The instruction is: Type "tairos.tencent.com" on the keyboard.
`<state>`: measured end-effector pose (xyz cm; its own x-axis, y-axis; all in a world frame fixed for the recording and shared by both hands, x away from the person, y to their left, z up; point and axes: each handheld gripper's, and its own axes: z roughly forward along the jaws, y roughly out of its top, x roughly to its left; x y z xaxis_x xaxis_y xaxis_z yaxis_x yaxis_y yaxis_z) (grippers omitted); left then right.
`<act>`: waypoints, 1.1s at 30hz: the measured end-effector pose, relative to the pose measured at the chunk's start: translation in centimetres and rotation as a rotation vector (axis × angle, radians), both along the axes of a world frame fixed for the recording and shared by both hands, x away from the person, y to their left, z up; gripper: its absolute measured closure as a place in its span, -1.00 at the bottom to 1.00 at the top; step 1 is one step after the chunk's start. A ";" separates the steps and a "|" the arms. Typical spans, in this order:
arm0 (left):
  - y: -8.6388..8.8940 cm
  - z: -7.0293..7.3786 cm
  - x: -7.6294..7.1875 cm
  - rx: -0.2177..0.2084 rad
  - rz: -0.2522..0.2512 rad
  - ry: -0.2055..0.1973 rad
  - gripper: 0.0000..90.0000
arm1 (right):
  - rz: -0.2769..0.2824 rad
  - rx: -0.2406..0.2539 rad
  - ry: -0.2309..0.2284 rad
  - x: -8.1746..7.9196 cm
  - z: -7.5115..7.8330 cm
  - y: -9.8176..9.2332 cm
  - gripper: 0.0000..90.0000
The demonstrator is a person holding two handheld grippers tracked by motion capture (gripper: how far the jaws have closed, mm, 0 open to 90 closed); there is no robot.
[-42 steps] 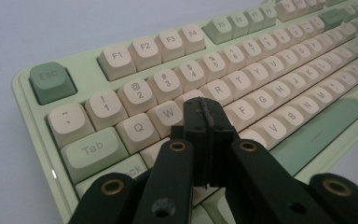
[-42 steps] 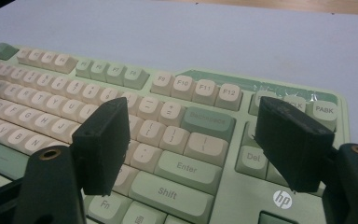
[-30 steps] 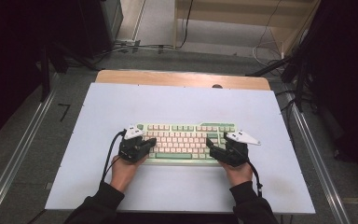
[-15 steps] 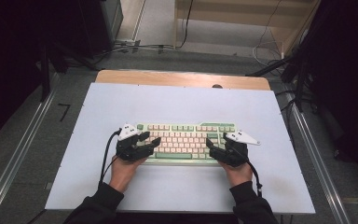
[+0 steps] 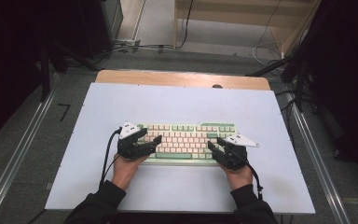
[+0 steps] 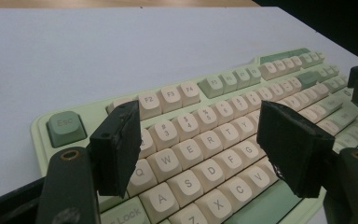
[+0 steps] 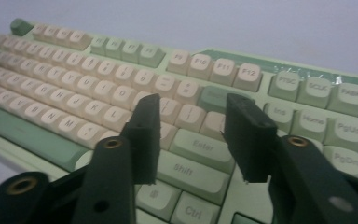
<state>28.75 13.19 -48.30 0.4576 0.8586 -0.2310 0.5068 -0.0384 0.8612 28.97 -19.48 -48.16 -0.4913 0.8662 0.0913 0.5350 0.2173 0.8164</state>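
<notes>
The pale green keyboard (image 5: 186, 142) with rounded cream and sage keycaps lay on the smooth white table (image 5: 177, 100), where the left gripper (image 5: 153, 138) had just been opening and the right gripper (image 5: 214, 145) closing, their blocky black jaws parted, gripping nothing.

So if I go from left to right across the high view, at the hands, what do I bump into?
Bare white table → left gripper → keyboard → right gripper → more bare table.
</notes>
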 end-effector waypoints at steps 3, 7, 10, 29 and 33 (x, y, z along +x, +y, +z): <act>-0.2 0.0 0.1 0.004 -0.002 -0.001 -0.31 | 0.029 -0.013 -0.001 -0.3 -0.2 0.5 0.60; -0.3 0.0 0.2 0.009 0.001 0.001 -0.31 | 0.056 -0.015 -0.003 -0.5 -0.4 1.1 0.84; -0.2 0.0 0.1 0.014 0.001 0.005 -0.31 | 0.075 -0.011 0.001 -0.5 -0.5 1.5 0.93; 0.6 -0.1 -0.8 0.027 0.020 0.005 -0.35 | 0.159 -0.045 0.035 0.1 -1.4 4.0 0.95; 0.6 -0.1 -0.8 0.027 0.015 0.012 -0.35 | 0.171 -0.060 0.038 0.2 -1.6 4.3 0.95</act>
<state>27.94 13.83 -48.45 0.4416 0.8716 -0.2127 0.5174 -0.0537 0.8541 29.13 -15.19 -49.72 -0.6288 0.7750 0.0629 0.5162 0.3555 0.7792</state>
